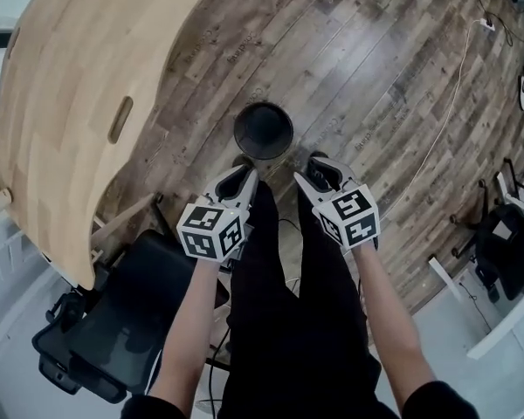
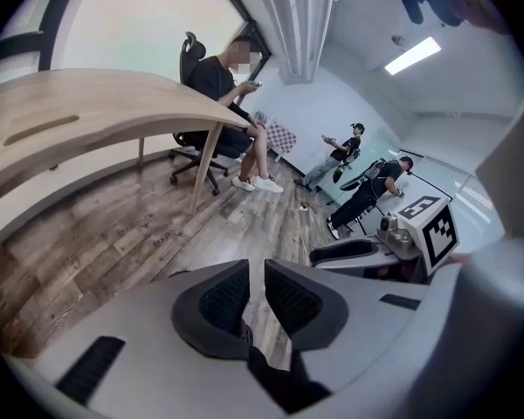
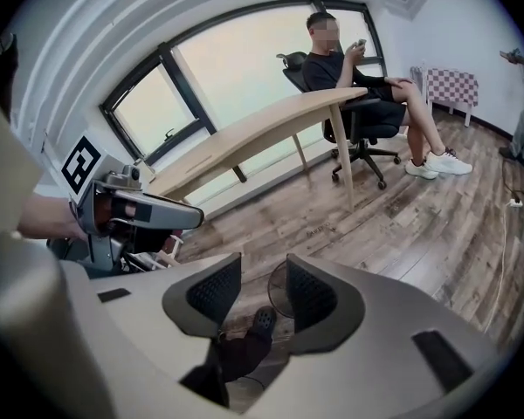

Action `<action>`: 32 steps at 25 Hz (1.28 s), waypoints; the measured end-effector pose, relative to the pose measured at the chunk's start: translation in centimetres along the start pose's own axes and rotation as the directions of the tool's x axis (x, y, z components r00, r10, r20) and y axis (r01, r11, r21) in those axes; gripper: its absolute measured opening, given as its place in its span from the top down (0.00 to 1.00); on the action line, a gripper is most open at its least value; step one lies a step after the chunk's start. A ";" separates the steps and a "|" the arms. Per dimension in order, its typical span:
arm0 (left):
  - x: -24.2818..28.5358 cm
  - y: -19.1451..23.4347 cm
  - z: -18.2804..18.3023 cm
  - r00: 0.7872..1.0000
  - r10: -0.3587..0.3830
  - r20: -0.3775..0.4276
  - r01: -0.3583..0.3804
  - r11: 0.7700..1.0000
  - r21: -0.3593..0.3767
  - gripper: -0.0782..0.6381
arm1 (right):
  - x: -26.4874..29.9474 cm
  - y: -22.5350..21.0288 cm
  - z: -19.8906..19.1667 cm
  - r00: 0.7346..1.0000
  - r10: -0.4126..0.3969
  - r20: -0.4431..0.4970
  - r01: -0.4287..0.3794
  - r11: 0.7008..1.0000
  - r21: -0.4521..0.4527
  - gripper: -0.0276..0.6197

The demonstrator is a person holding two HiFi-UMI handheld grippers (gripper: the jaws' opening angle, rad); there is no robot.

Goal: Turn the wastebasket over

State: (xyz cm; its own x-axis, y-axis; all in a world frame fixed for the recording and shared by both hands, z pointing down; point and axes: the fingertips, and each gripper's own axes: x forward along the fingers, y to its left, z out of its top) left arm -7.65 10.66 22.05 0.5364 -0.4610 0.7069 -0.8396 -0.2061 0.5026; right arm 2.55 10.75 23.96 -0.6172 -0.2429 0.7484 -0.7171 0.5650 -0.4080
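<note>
A black round wastebasket (image 1: 263, 131) stands upright on the wooden floor, its open mouth facing up, just ahead of my feet. My left gripper (image 1: 244, 175) hangs over the floor just in front of its left rim, jaws drawn together with only a thin slit and nothing in them. My right gripper (image 1: 312, 168) hangs just in front of its right rim, open and empty. In the right gripper view the wastebasket (image 3: 279, 291) shows through the gap of the right gripper (image 3: 264, 276). The left gripper view shows only floor past the left gripper (image 2: 256, 279).
A curved wooden table (image 1: 79, 85) fills the left side, with a black office chair (image 1: 127, 317) beside my legs. A thin cable (image 1: 445, 120) runs across the floor at the right. A person sits on a chair (image 2: 218, 81) by the table's far end; others sit farther back.
</note>
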 end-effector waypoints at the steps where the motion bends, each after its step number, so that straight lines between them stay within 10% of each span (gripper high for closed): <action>1: 0.6 0.5 -0.4 1.000 -0.006 -0.010 0.006 1.000 0.001 0.82 | 0.8 -0.4 -0.3 1.000 -0.007 -0.004 0.007 1.000 0.006 0.72; 22: 15.2 16.2 -9.9 0.982 0.011 -0.191 0.009 0.994 0.106 0.69 | 18.5 -10.3 -10.3 0.979 -0.013 -0.203 0.017 1.000 0.019 0.65; 32: 21.1 23.6 -14.6 0.950 0.146 -0.277 -0.101 0.980 0.171 0.64 | 24.4 -14.1 -14.7 0.972 -0.026 -0.235 0.025 1.000 -0.007 0.65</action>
State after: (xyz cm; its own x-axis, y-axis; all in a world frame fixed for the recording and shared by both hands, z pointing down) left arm -14.84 8.69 56.10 0.4102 -0.2287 0.8828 -0.8919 -0.3029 0.3359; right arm 2.34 8.43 55.65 -0.5052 -0.0651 0.8605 -0.7296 0.5648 -0.3856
